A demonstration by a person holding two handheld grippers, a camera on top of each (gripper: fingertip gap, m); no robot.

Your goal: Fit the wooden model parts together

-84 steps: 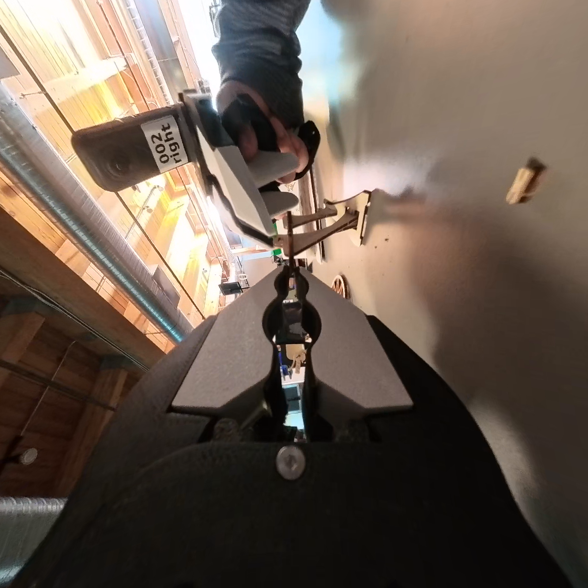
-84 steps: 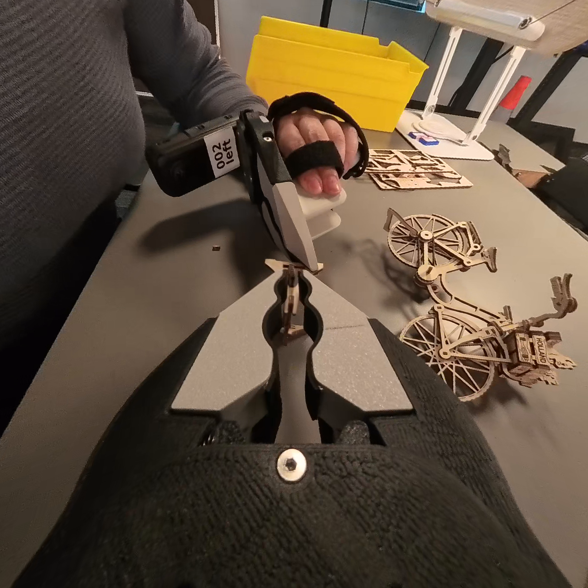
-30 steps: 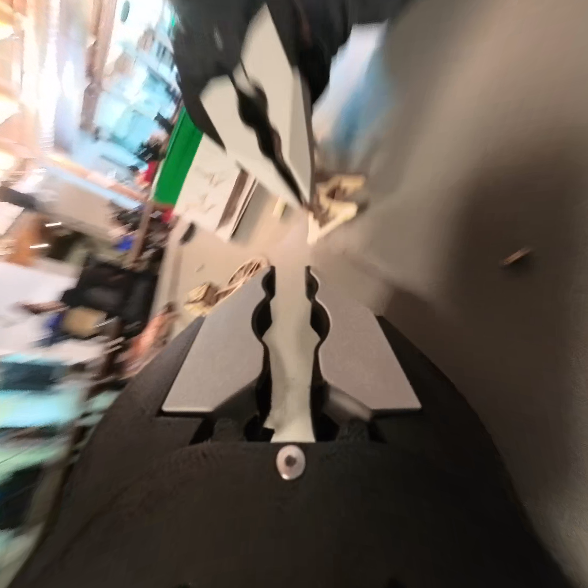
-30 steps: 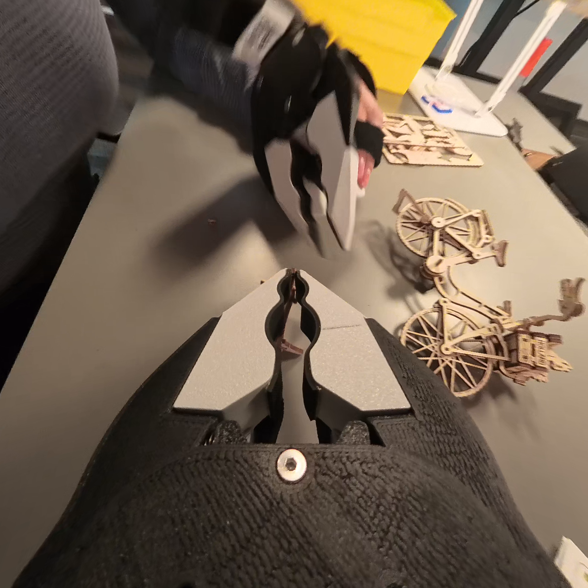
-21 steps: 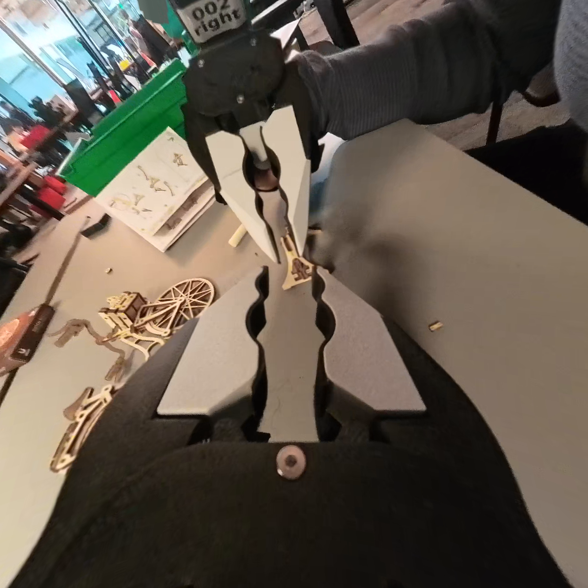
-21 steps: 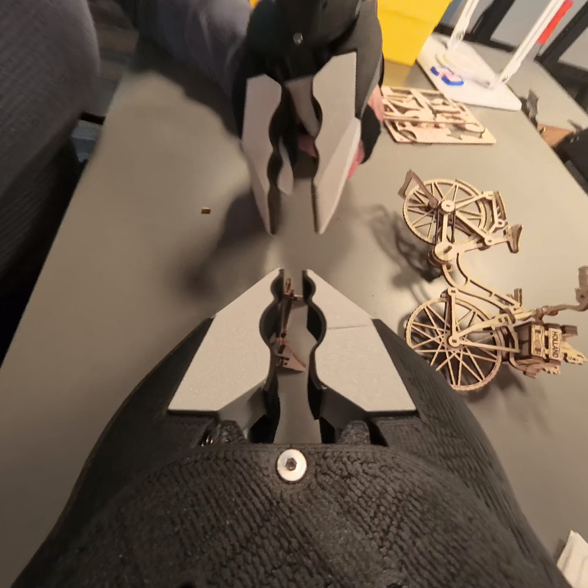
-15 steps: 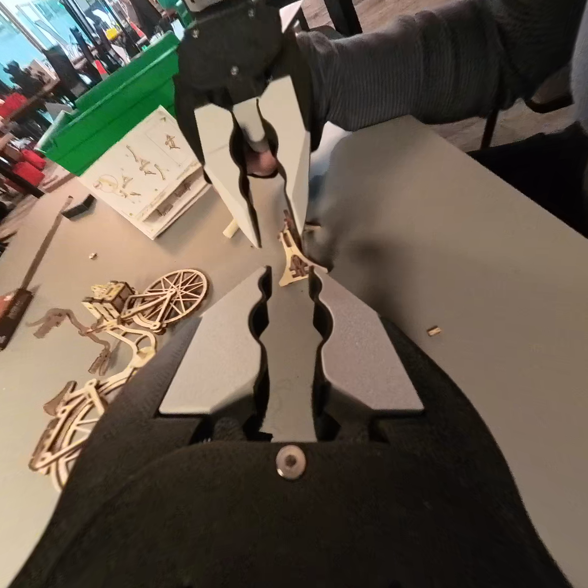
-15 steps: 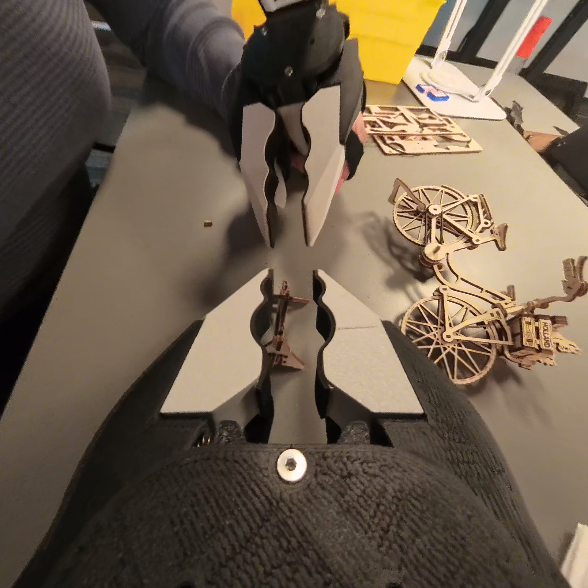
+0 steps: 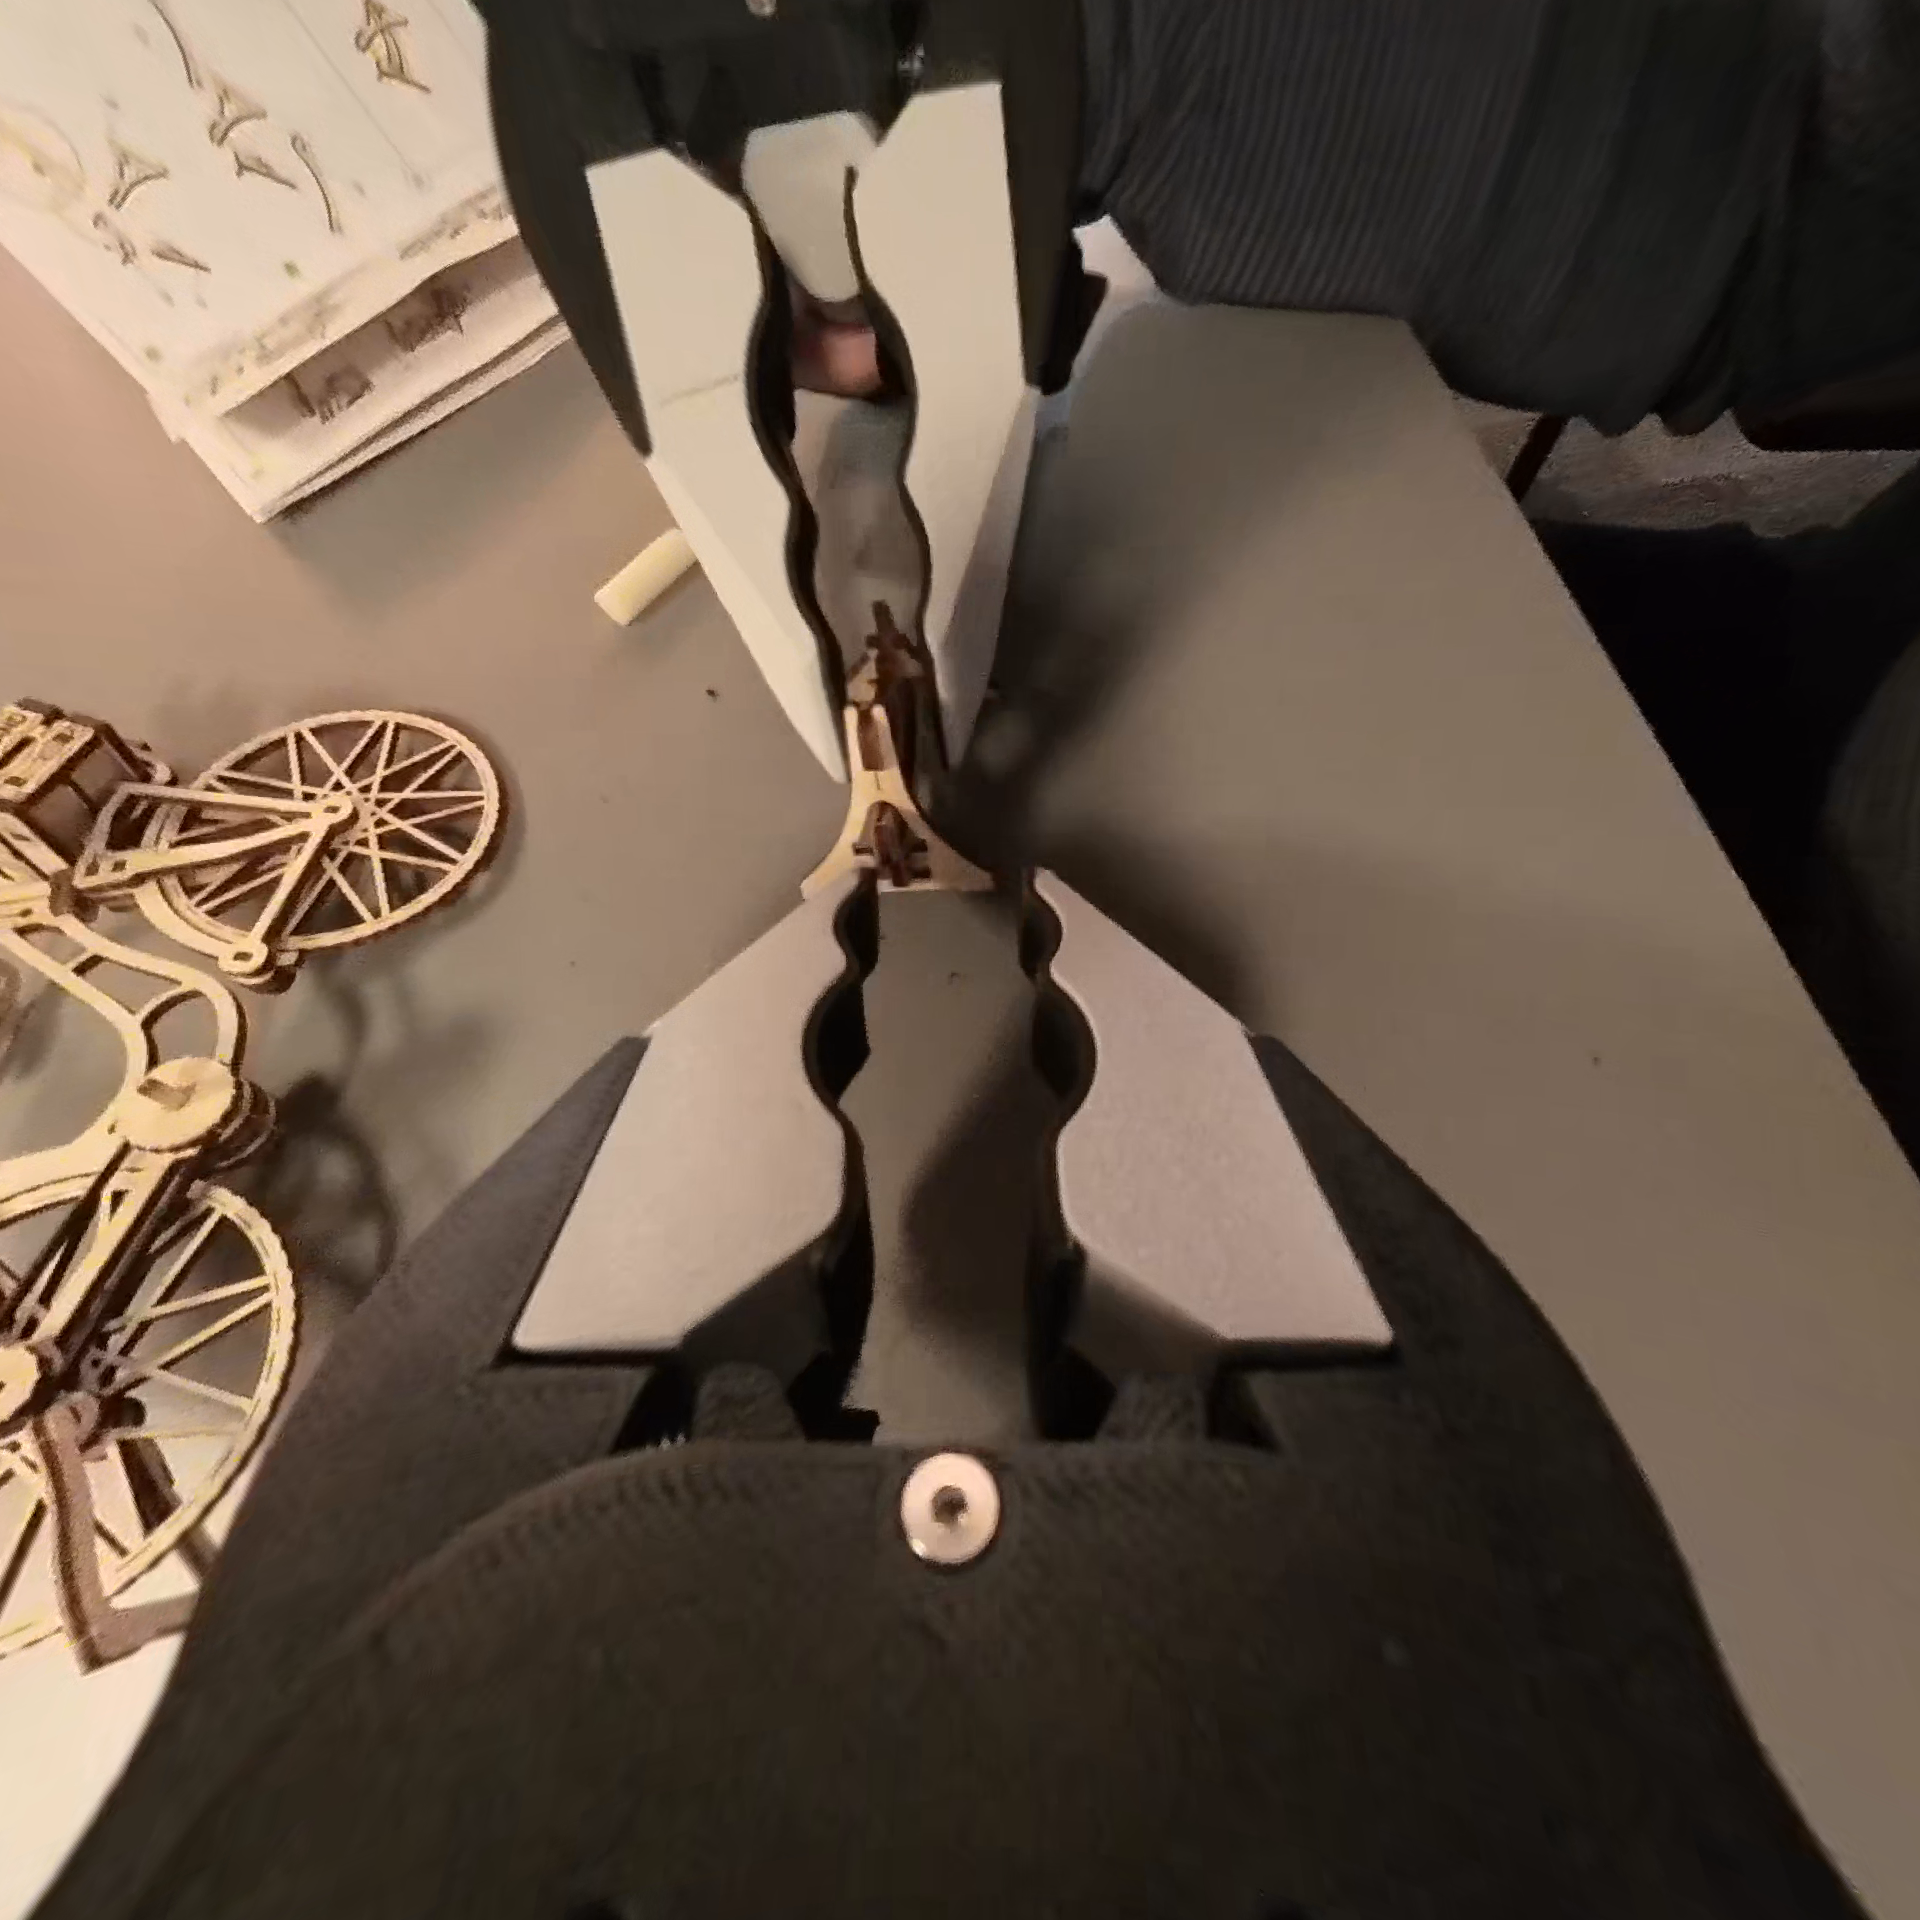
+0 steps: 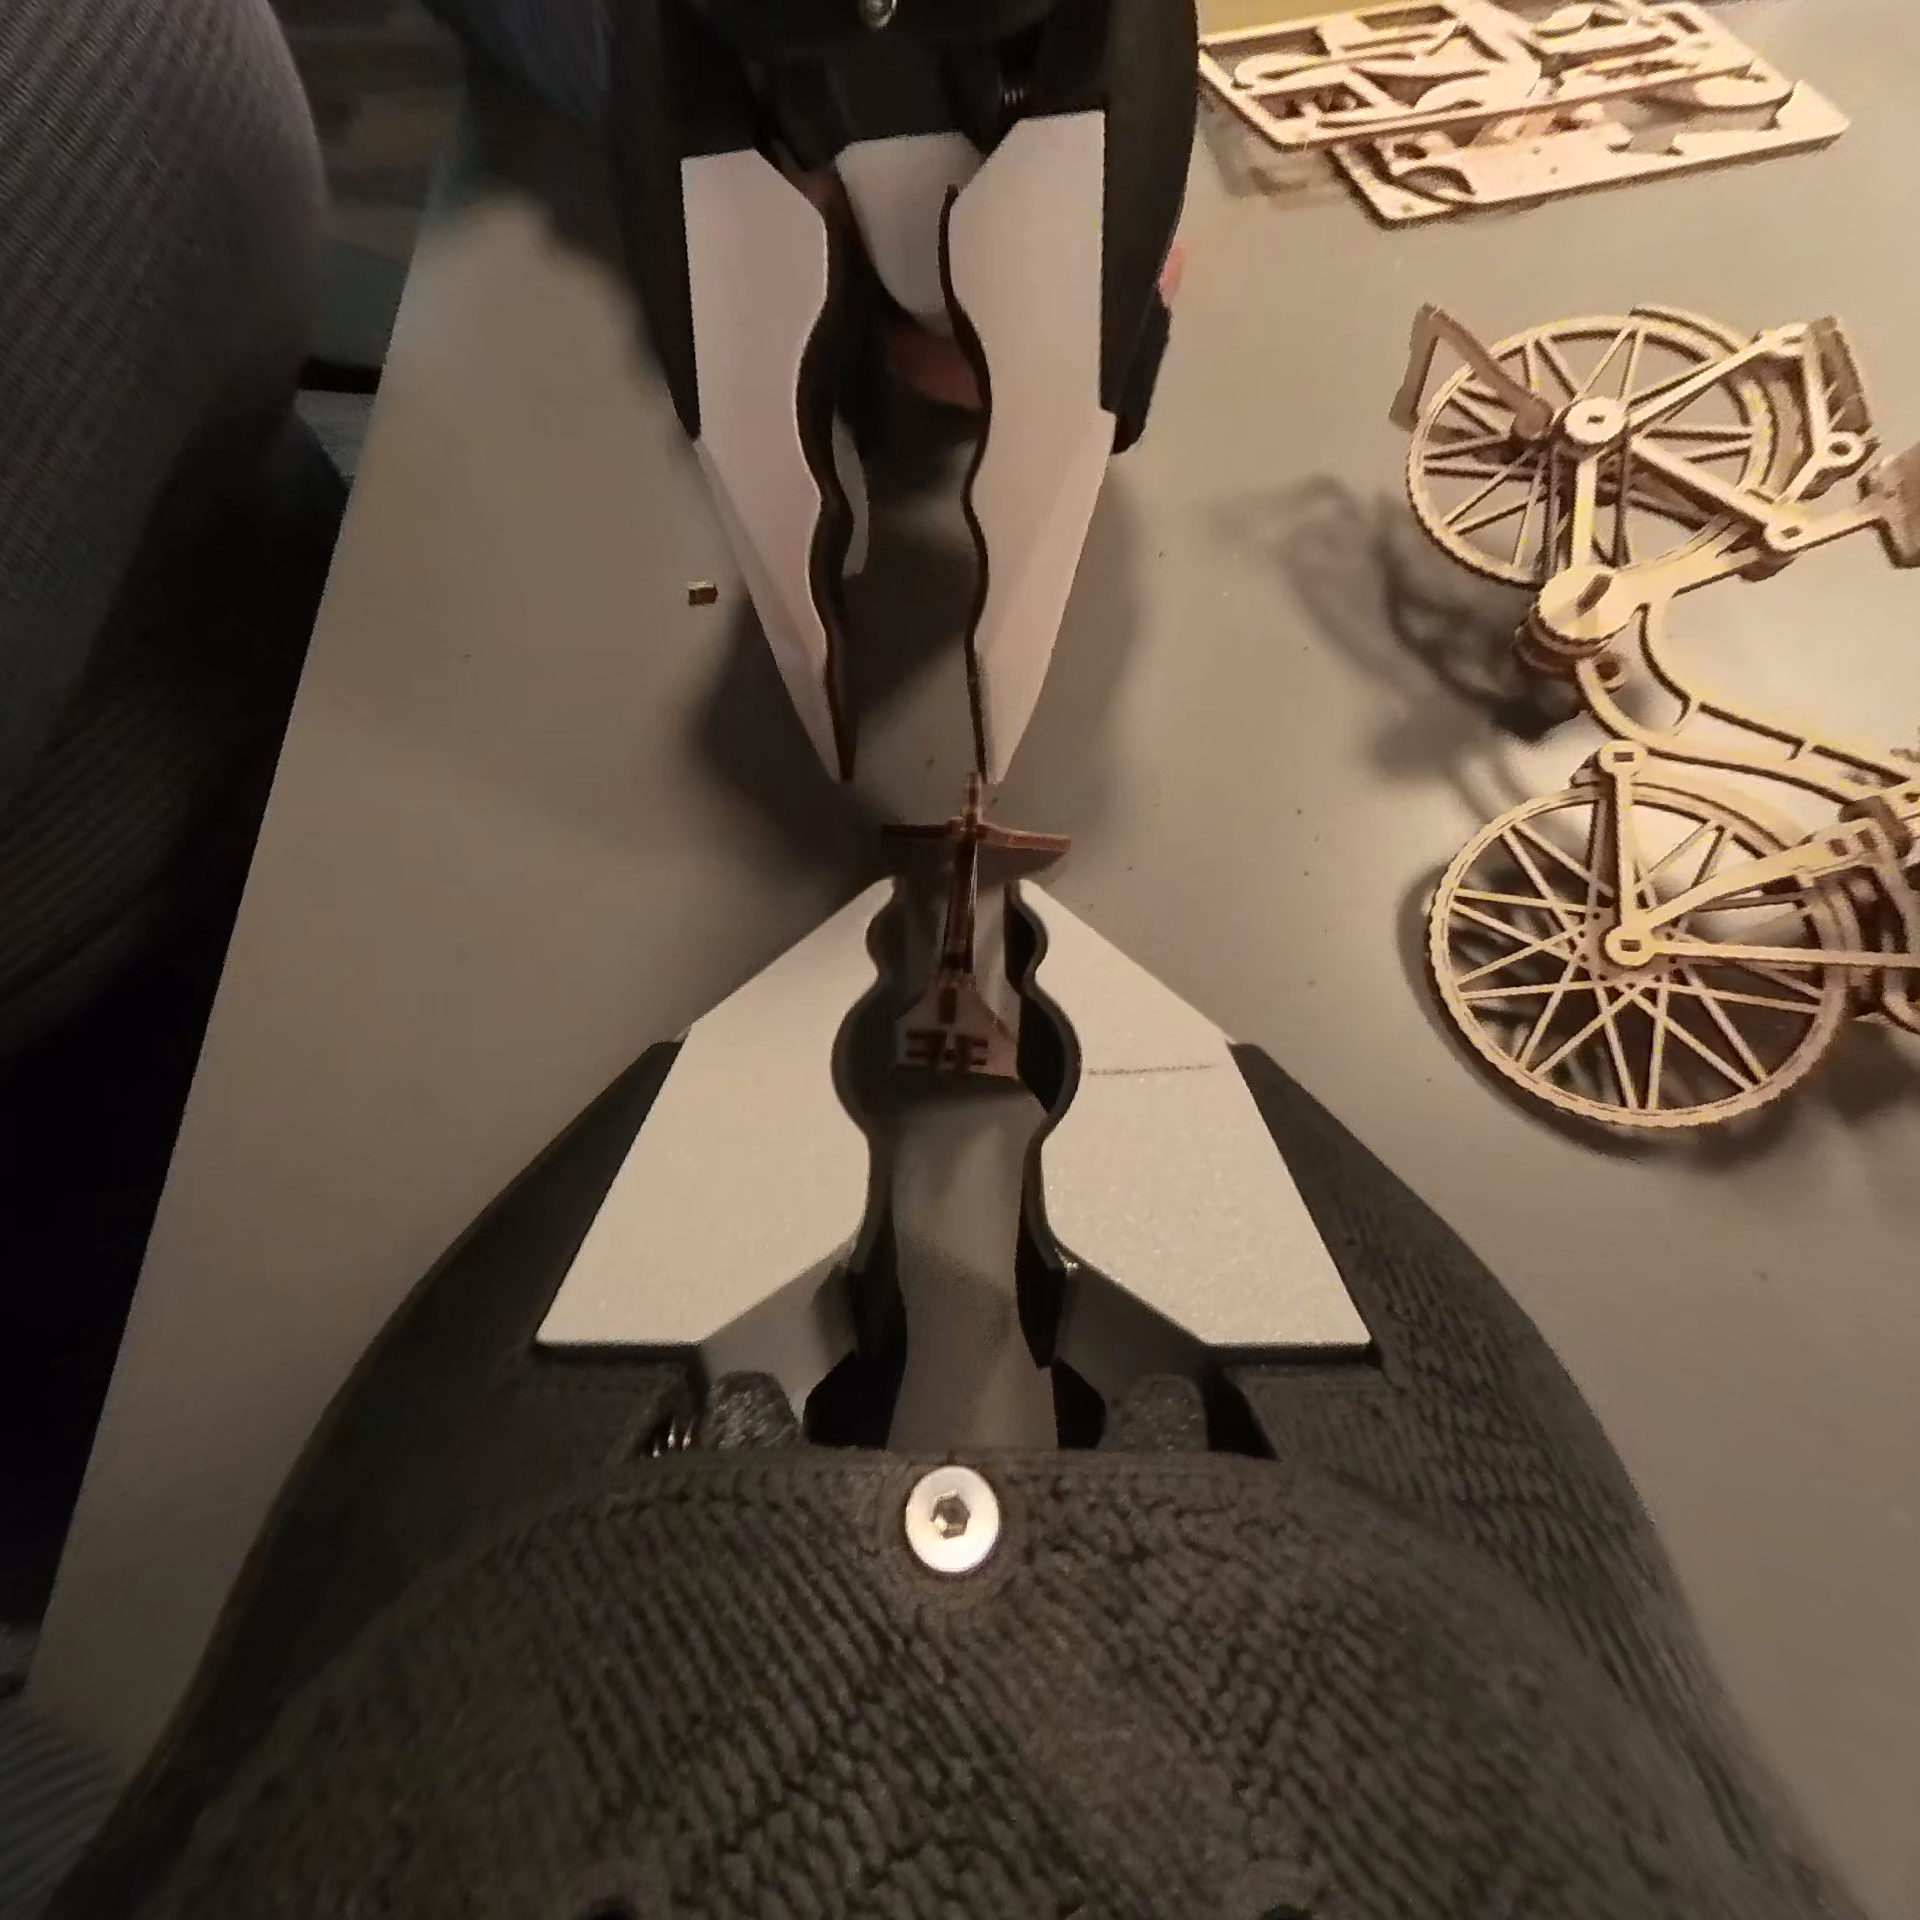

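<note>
A small wooden model part [image 10: 954,940], a slim upright strut with a crossbar and a flared base, rests on the grey table [image 10: 520,831] between my two grippers. My right gripper [image 10: 954,896] is open, with its fingers on either side of the part and small gaps showing. My left gripper [image 9: 940,891] is open and empty, with its tips just short of the part's flared base [image 9: 883,831]. The two grippers face each other tip to tip. The left gripper [image 10: 914,774] also shows in the right wrist view. The right gripper [image 9: 894,748] also shows in the left wrist view.
A built wooden bicycle model [image 10: 1662,727] lies on the table beside the grippers and also shows in the left wrist view [image 9: 208,852]. Laser-cut part sheets [image 10: 1507,94] lie farther back. A pale peg [image 9: 644,582] and a tiny wood chip [image 10: 702,594] lie loose. The table edge [image 9: 1662,831] and the person's sleeve [image 9: 1507,187] are close. Only a small space, under 4 cm, lies between the two pairs of fingers.
My left gripper let go of the part, swung round to face the right gripper and opened. My right gripper opened too. The part now rests on the table between them.
</note>
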